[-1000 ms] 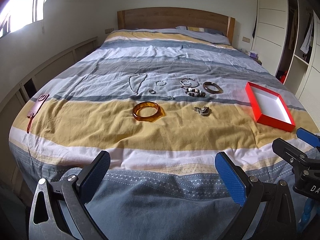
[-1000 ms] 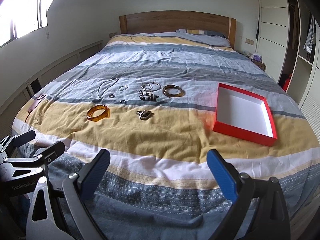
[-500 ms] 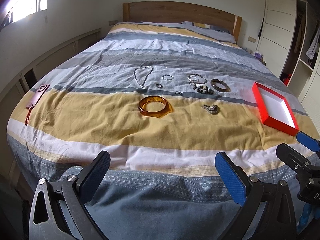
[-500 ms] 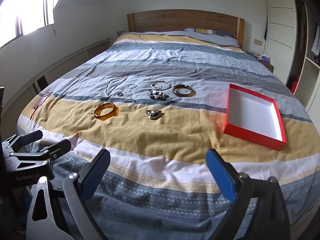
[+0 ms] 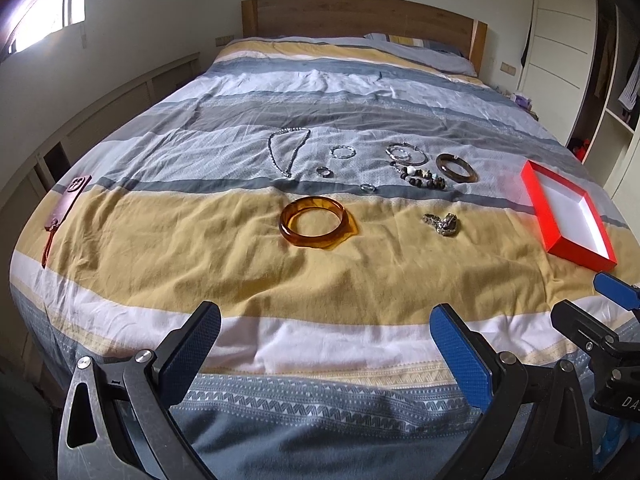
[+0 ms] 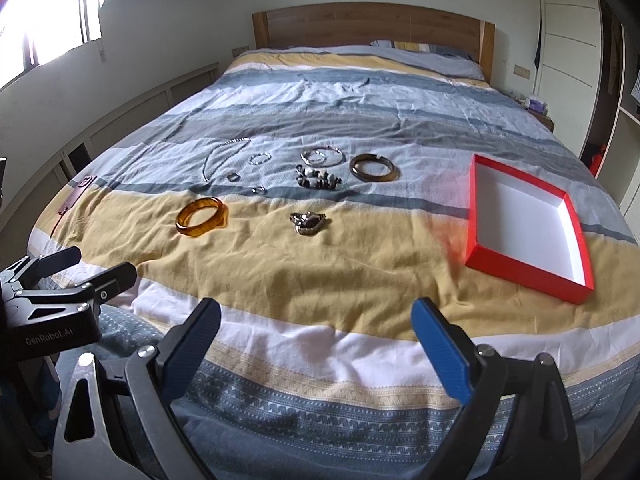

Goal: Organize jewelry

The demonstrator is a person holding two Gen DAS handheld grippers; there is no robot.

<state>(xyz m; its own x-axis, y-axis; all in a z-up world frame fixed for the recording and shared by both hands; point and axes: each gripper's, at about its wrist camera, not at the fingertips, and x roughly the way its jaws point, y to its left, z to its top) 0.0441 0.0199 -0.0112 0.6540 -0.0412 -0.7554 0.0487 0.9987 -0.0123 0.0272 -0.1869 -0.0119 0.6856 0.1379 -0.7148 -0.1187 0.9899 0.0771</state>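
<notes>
Jewelry lies spread on the striped bed cover: an amber bangle (image 5: 313, 221) (image 6: 202, 216), a silver chain necklace (image 5: 286, 148), a dark bangle (image 5: 456, 168) (image 6: 374, 168), a beaded bracelet (image 5: 420, 174), thin silver bangles (image 5: 406, 153), small rings (image 5: 324, 171), and a crumpled metal piece (image 5: 442, 224) (image 6: 308, 222). An empty red box with white inside (image 5: 568, 216) (image 6: 524, 228) lies at the right. My left gripper (image 5: 324, 344) and right gripper (image 6: 316, 332) are both open and empty, above the bed's near edge.
A brown strap-like item (image 5: 64, 212) lies at the bed's left edge. A wooden headboard (image 5: 360, 16) stands at the far end. Wardrobe shelves (image 5: 616, 92) are on the right, a low wall ledge on the left.
Both grippers have moved forward toward the bed; the jewelry and red box appear larger and nearer. Both stay open.
</notes>
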